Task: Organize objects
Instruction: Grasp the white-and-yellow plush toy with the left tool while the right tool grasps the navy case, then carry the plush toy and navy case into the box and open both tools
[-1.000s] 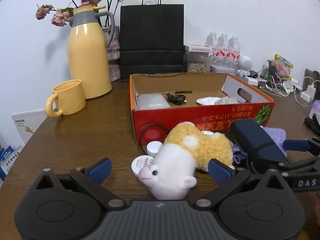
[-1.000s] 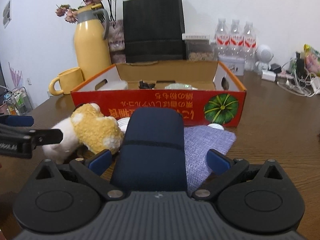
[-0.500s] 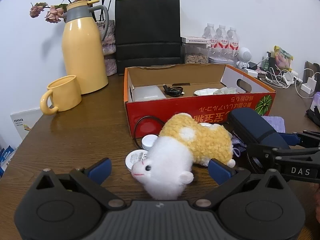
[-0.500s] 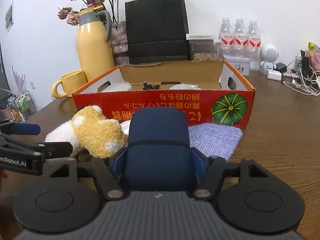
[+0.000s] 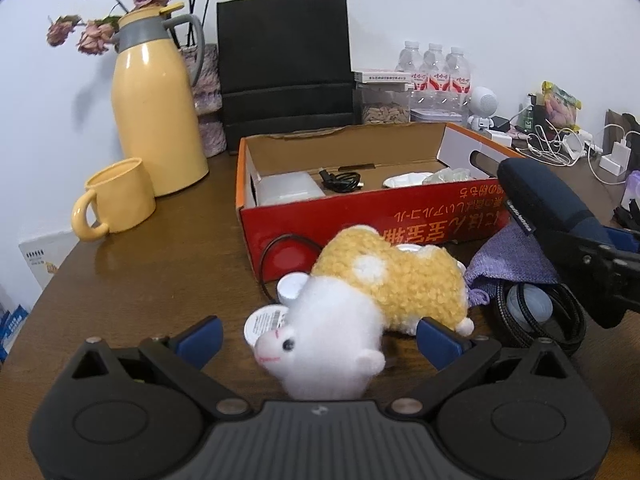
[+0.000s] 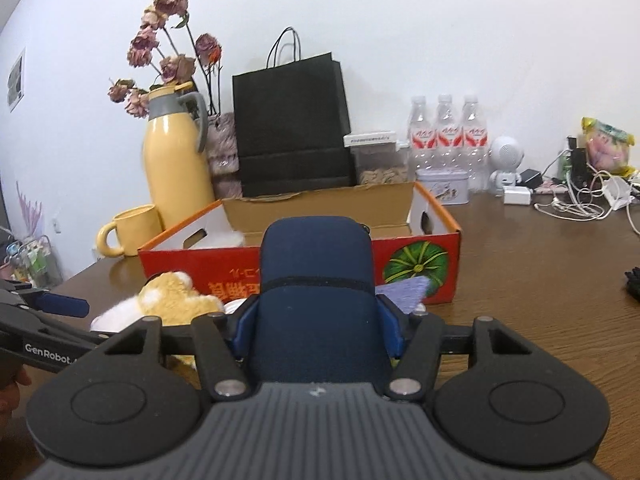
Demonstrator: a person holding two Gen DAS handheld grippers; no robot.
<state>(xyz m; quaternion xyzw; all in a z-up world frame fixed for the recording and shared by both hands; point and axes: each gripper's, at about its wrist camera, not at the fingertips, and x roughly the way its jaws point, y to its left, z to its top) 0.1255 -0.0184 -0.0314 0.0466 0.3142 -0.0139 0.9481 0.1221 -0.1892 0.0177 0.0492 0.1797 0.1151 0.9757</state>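
My right gripper (image 6: 317,328) grips a navy zip case (image 6: 316,280); its jaws are still closing, with the pads pressed on the case's sides. The case (image 5: 540,204) hangs tilted above the table, in front of the red cardboard box (image 5: 360,216). A white and tan plush toy (image 5: 372,292) lies on its side between the wide-apart fingers of my open left gripper (image 5: 320,340), untouched by the pads. A purple cloth (image 5: 508,260) and a coiled black cable (image 5: 540,316) lie under the raised case. The box holds a white container, a black cable and crumpled wrappers.
Small white round lids (image 5: 262,320) lie by the plush toy's head. A yellow mug (image 5: 116,200), a yellow thermos jug (image 5: 156,120) and a black paper bag (image 5: 284,68) stand behind the box. Water bottles (image 5: 436,72) and tangled chargers (image 5: 560,148) fill the back right.
The right gripper went from wide open to clamped on the navy case and lifted it off the purple cloth, front end tilted up. The left gripper stayed about where it was.
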